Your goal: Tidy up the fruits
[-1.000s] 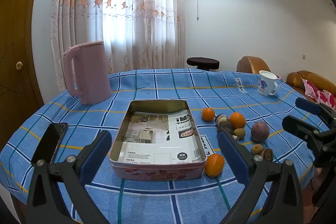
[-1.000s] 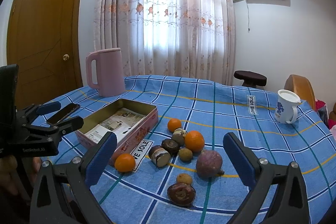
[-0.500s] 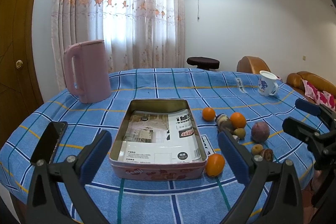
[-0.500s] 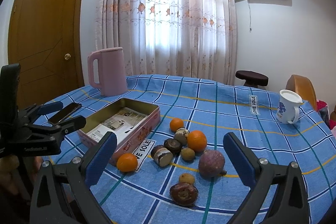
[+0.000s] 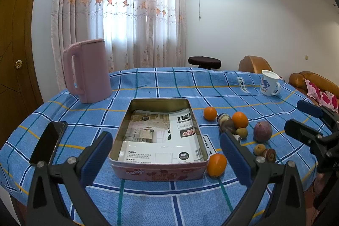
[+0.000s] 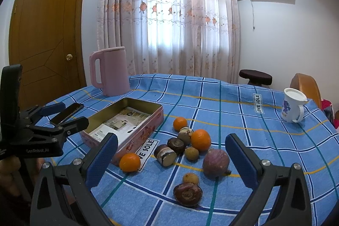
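A pink tin box (image 5: 159,171) lined with printed paper stands open on the blue checked tablecloth; it also shows in the right wrist view (image 6: 148,126). Right of it lie several fruits: three oranges (image 6: 129,162) (image 6: 200,139) (image 6: 180,123), a purple round fruit (image 6: 215,162), dark brown pieces (image 6: 187,194) and small yellowish ones (image 6: 190,178). My left gripper (image 5: 166,155) is open and empty, in front of the box. My right gripper (image 6: 170,160) is open and empty, in front of the fruits.
A pink kettle (image 5: 88,73) stands at the back left of the table. A black phone (image 5: 48,142) lies left of the box. A white mug (image 5: 270,85) stands at the back right. A stool (image 5: 204,61) and sofa (image 5: 313,82) are beyond the table.
Both grippers have drifted slightly forward toward the table. Nothing on the table has moved.
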Motion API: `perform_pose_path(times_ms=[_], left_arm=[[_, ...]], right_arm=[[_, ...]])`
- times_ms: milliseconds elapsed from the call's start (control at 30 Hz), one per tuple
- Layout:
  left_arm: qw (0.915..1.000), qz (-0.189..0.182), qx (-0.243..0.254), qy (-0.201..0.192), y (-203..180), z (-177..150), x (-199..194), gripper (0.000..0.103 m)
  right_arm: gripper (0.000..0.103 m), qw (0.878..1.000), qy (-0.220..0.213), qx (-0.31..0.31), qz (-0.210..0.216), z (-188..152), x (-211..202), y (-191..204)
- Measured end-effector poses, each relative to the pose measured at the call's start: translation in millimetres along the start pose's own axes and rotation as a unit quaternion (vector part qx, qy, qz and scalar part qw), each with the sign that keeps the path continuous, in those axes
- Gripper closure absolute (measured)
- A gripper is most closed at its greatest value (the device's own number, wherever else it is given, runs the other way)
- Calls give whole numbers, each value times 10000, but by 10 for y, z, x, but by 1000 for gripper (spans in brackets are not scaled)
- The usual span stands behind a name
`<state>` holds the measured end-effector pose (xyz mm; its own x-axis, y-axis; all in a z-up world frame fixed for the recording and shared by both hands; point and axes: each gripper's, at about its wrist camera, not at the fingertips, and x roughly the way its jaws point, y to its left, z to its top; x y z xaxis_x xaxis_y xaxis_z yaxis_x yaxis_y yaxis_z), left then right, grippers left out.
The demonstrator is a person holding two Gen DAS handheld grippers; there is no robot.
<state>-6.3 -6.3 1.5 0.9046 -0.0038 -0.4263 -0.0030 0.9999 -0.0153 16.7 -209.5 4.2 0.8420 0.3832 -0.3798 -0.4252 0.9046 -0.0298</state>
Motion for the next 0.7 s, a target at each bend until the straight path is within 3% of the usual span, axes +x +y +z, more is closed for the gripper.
perform_pose_path(times_ms=[700], left_arm=[[9998, 11, -42, 198, 11, -117, 160, 0]], right_arm=[[1, 9999, 109, 7, 130, -65, 81, 12]])
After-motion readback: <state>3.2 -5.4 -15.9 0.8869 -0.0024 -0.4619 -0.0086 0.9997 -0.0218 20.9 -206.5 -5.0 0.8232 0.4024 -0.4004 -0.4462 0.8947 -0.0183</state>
